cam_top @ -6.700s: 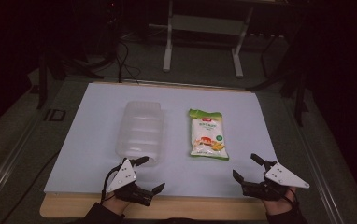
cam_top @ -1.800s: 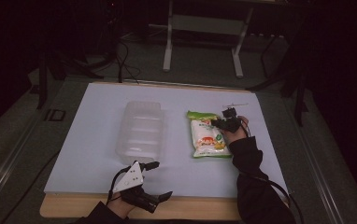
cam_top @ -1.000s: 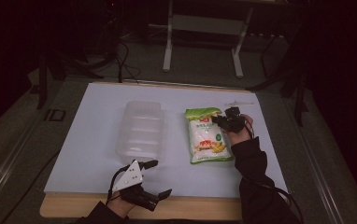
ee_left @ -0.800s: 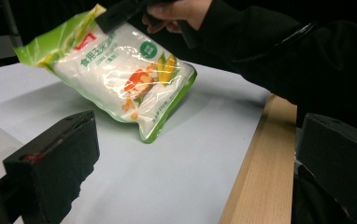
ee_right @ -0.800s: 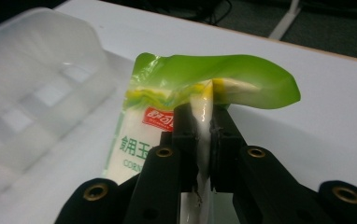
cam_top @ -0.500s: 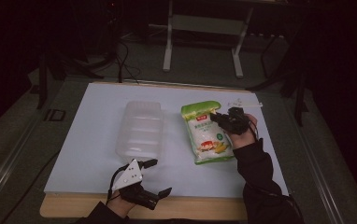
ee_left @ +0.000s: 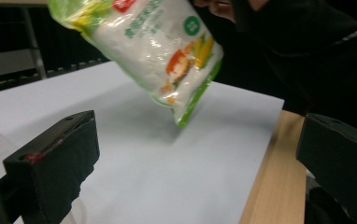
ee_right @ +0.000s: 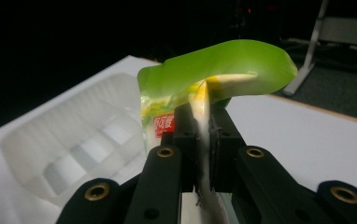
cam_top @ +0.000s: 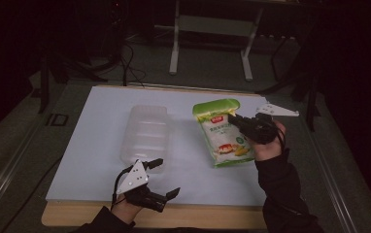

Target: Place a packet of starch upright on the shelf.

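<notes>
Nearest the person, the left claw (cam_top: 163, 177) is resting low at about 7 o'clock on the tabletop (cam_top: 96, 160), close to the front wooden edge, its jaws standing apart with nothing between them. In the left gripper view those two black jaws are framing bare white surface, with the snack bag (ee_left: 153, 51) hanging in the air beyond them.

A little further in, at roughly 10 o'clock from the left claw and just beside it, the clear plastic container (cam_top: 144, 133) is lying with its long axis running from 6 to 12 o'clock.

Off to its 3 o'clock, the right claw (cam_top: 237, 124) is gripping the snack bag (cam_top: 222, 133), clamped on the side seam just under the green top band; the right gripper view is showing the seam pinched flat between the pads (ee_right: 186, 140). The bag is hanging clear of the surface, green top towards 12 o'clock and bottom tilting back towards 6 o'clock.

By my reading, the coming move is turning on one relation: the container is lying at 9 o'clock from the held bag, well apart, with open white surface between them. The right hand is holding the load; the left is nearer the container and free to steady it. The far edge and right edge are offering spare room.
</notes>
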Action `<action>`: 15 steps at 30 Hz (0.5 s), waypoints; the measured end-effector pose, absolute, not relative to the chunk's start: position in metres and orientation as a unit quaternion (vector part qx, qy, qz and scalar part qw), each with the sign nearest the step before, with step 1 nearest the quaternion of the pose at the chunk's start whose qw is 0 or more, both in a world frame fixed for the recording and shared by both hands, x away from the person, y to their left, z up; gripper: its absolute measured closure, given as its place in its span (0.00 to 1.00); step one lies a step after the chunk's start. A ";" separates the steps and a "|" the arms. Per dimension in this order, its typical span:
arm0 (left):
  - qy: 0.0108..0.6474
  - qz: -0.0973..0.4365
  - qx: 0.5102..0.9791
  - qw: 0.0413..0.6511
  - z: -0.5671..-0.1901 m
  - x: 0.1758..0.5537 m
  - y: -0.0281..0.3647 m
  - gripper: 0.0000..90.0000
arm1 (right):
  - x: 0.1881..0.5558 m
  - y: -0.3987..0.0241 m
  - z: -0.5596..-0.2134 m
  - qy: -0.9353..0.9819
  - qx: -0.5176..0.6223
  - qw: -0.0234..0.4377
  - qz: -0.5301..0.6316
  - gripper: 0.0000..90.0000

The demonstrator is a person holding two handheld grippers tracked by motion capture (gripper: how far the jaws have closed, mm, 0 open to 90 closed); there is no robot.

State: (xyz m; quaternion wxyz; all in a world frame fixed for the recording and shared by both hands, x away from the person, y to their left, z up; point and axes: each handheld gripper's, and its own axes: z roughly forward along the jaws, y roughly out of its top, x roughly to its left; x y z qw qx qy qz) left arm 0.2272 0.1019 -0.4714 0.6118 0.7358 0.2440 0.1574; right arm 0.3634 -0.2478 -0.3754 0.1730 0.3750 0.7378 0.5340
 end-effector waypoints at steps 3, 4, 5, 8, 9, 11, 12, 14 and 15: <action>0.249 0.155 0.733 0.613 -0.470 0.228 0.102 0.00 | 0.357 -0.250 -0.370 0.734 0.371 0.172 0.543 0.94; 0.266 0.139 0.732 0.612 -0.463 0.232 0.101 0.00 | 0.357 -0.250 -0.370 0.734 0.371 0.172 0.543 0.94; 0.270 0.131 0.734 0.610 -0.461 0.234 0.100 0.00 | 0.349 -0.254 -0.365 0.730 0.366 0.169 0.552 0.94; 0.280 0.114 0.737 0.605 -0.454 0.239 0.097 0.00 | 0.338 -0.256 -0.360 0.728 0.358 0.170 0.559 0.94; 0.285 0.106 0.734 0.607 -0.452 0.241 0.096 0.00 | 0.335 -0.257 -0.359 0.728 0.355 0.171 0.561 0.94; 0.293 0.088 0.729 0.612 -0.448 0.246 0.094 0.00 | 0.327 -0.259 -0.355 0.724 0.351 0.175 0.567 0.94; 0.296 0.088 0.726 0.615 -0.445 0.247 0.093 0.00 | 0.324 -0.261 -0.353 0.724 0.347 0.179 0.568 0.94; 0.295 0.107 0.724 0.615 -0.439 0.250 0.091 0.00 | 0.317 -0.263 -0.349 0.720 0.343 0.185 0.575 0.94; 0.296 0.117 0.724 0.613 -0.435 0.252 0.090 0.00 | 0.314 -0.265 -0.347 0.719 0.341 0.185 0.576 0.94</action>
